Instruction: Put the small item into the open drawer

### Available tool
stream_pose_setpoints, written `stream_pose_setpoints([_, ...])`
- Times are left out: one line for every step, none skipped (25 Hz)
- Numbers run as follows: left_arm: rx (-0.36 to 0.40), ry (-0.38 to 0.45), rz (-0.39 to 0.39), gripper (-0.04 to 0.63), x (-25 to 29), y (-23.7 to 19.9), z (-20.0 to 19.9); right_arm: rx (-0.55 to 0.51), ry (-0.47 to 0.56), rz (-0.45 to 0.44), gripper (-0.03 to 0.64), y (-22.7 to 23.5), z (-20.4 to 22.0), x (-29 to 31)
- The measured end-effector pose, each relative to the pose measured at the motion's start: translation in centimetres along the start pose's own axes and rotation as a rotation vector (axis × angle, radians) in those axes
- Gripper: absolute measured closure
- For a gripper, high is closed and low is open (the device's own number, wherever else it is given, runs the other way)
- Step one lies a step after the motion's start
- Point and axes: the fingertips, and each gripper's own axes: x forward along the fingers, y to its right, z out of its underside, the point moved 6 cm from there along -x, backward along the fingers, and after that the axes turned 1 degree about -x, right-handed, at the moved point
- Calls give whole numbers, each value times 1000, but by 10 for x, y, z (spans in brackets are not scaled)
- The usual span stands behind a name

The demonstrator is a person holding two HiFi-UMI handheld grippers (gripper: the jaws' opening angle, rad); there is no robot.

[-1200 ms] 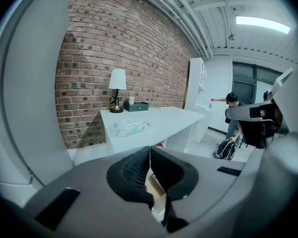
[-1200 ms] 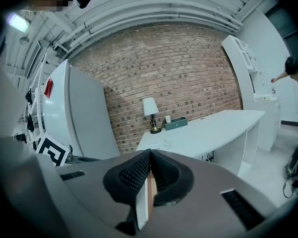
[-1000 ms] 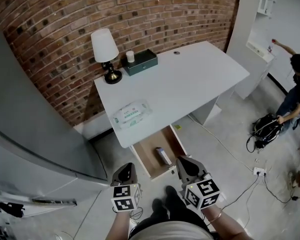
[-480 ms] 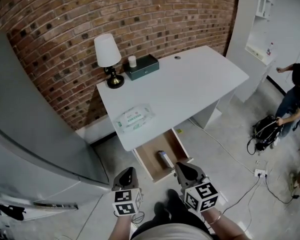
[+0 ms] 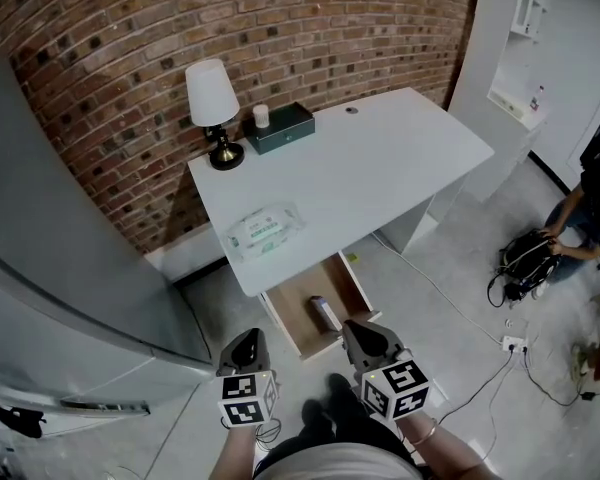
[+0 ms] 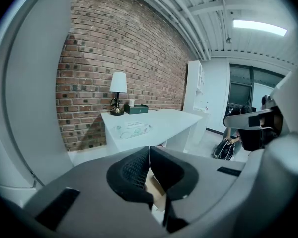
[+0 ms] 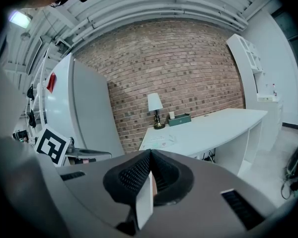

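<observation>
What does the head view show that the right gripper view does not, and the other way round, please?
Only the head view: the open drawer under the desk, with the small item lying in it.
Only the right gripper view: the right tool seen along its jaws, which are shut with nothing between them, and a ceiling light.
Both: the desk, the lamp, the green box, the wipes pack and the brick wall.

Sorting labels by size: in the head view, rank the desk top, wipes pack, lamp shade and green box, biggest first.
desk top
wipes pack
lamp shade and green box: look alike, not ranked
</observation>
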Motion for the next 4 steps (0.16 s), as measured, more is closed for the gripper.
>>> stream_pose_setpoints([0, 1, 0, 572, 1, 0, 0, -1, -1, -1, 611, 0, 0, 1])
stream_pose_setpoints([0, 1, 0, 572, 1, 0, 0, -1, -2, -2, 611, 0, 0, 2])
stream_pose_setpoints([0, 1, 1, 572, 2, 0, -1, -2, -3, -2, 611, 0, 0, 3])
stream_pose_setpoints([0, 1, 2, 572, 3, 0, -1, -2, -3, -2, 611, 0, 0, 3])
